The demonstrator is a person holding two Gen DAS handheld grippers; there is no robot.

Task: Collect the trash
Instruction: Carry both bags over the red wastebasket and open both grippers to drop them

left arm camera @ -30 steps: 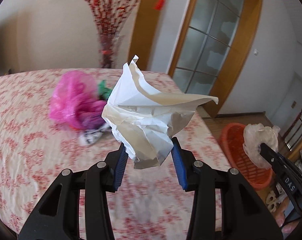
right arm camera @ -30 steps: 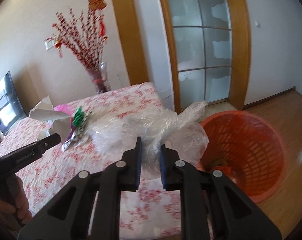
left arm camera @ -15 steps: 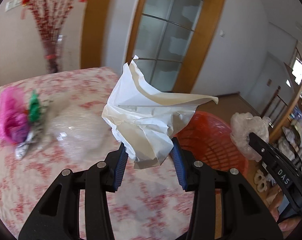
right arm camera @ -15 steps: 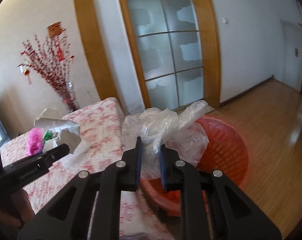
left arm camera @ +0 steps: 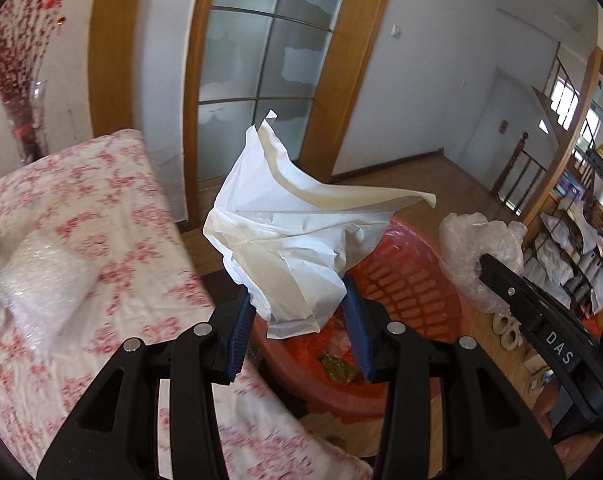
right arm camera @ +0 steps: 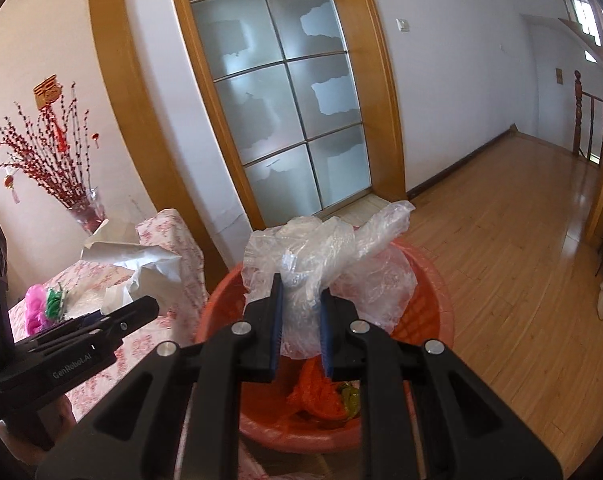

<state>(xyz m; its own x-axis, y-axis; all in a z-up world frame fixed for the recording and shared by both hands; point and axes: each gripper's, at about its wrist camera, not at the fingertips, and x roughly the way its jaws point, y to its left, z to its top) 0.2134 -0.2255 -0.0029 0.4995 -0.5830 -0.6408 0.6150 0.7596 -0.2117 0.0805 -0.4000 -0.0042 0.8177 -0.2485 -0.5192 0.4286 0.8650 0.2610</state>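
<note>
I have the left claw (left arm camera: 299, 330) clamped on the crumpled white paper (left arm camera: 297, 240) and the right claw (right arm camera: 300, 322) pinched on the clear plastic wrap (right arm camera: 321, 256), both held over the orange basket (right arm camera: 433, 304) that stands on the wood floor (right arm camera: 513, 240) just beside the bed. To drop cleanly I judge each bundle should hang well inside the rim before I let the jaws part, one at a time so the light plastic cannot drift out. More trash, a bubble-wrap wad (left arm camera: 41, 280) and a pink bag (right arm camera: 35, 312), lies on the floral bedspread (left arm camera: 113, 216) near the frosted glass door (right arm camera: 277, 92).
</note>
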